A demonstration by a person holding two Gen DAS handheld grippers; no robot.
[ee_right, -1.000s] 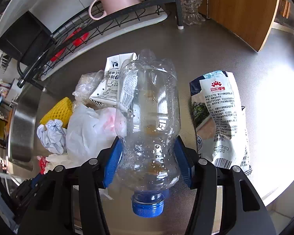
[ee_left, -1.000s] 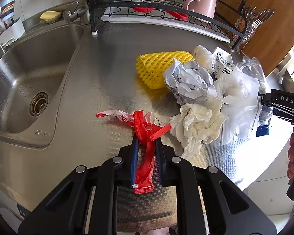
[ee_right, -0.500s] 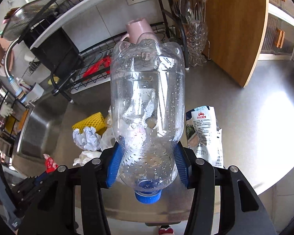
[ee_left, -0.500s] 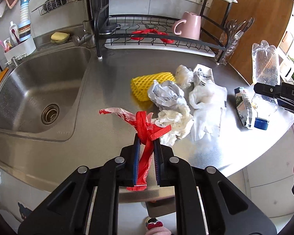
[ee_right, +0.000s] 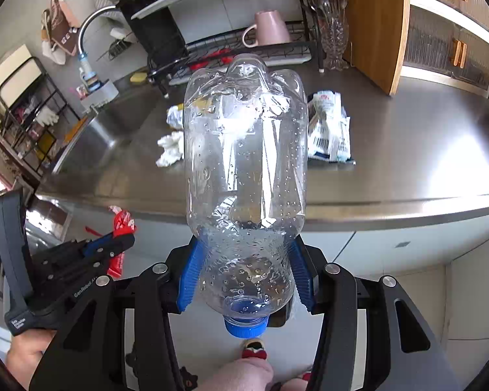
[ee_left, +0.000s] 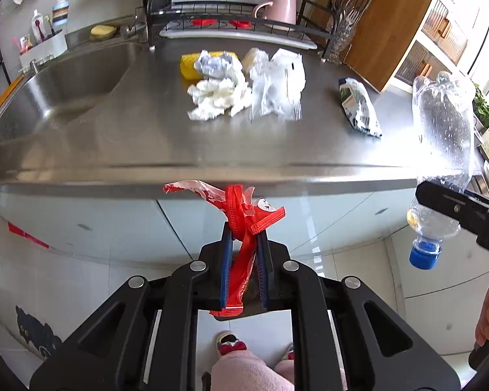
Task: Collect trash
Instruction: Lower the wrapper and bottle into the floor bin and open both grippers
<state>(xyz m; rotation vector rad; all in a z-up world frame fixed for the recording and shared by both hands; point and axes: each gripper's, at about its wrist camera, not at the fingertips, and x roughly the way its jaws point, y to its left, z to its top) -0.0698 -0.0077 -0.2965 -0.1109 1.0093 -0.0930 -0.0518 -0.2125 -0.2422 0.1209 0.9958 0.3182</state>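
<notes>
My left gripper [ee_left: 244,238] is shut on a red plastic wrapper [ee_left: 241,215], held in the air in front of the steel counter [ee_left: 146,150]; it also shows in the right wrist view [ee_right: 122,224]. My right gripper [ee_right: 244,260] is shut on a clear plastic bottle [ee_right: 244,163] with a blue cap, cap towards me, off the counter's front edge; the bottle also shows in the left wrist view [ee_left: 443,137]. On the counter lie crumpled white tissue [ee_left: 215,97], a clear plastic bag [ee_left: 277,88], yellow foam netting [ee_left: 189,65] and a blue-white snack bag [ee_left: 358,107].
A sink [ee_left: 65,84] lies at the counter's left. A dish rack [ee_left: 231,26] with a pink mug [ee_left: 282,8] stands at the back, a glass cutlery holder [ee_left: 342,39] beside it. White cabinet fronts and tiled floor lie below the counter edge.
Both grippers have pulled back from the counter and dropped lower, each keeping its load. The counter edge now lies ahead of the fingers, with cabinet fronts and floor below.
</notes>
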